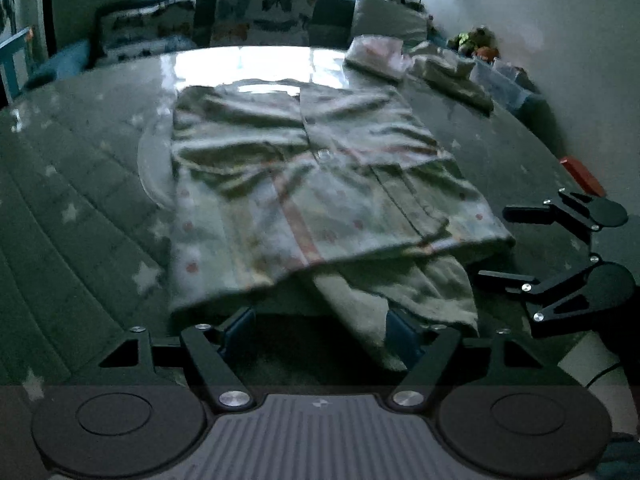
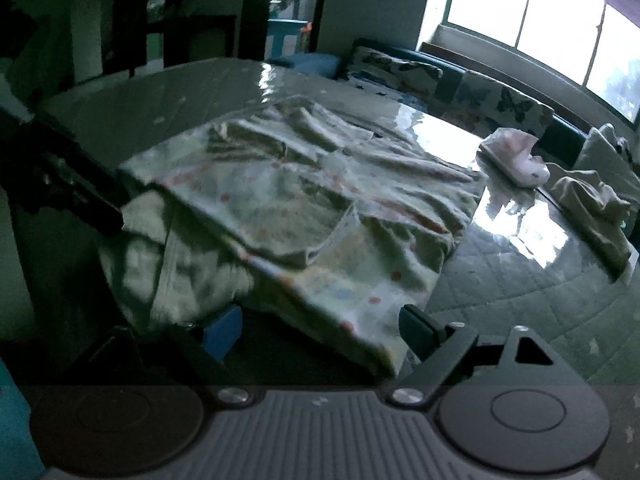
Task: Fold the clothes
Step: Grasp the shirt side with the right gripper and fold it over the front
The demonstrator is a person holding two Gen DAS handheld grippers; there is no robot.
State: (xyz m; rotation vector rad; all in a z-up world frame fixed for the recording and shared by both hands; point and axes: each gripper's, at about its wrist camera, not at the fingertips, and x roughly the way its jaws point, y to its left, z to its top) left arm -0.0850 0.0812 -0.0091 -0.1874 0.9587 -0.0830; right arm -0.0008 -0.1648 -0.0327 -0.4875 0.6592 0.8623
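A pale patterned garment [image 1: 304,184] with pink dots and a button placket lies spread on the quilted star-print table cover [image 1: 80,200]. Its near hem overhangs the table edge, with a sleeve hanging below. My left gripper [image 1: 320,332] is open at that near hem, blue pads either side of the hanging cloth, not clamping it. My right gripper [image 1: 500,244] shows at the right in the left wrist view, jaws apart beside the garment's right corner. In the right wrist view the garment [image 2: 304,208] lies ahead and the right gripper [image 2: 320,328] is open around its near corner.
A folded pink-white garment [image 1: 376,54] and a crumpled beige one [image 1: 452,76] lie at the far right of the table. Butterfly cushions [image 1: 260,12] line a bench behind. A red object [image 1: 582,176] sits at the right edge. The left gripper's arm [image 2: 60,176] enters left.
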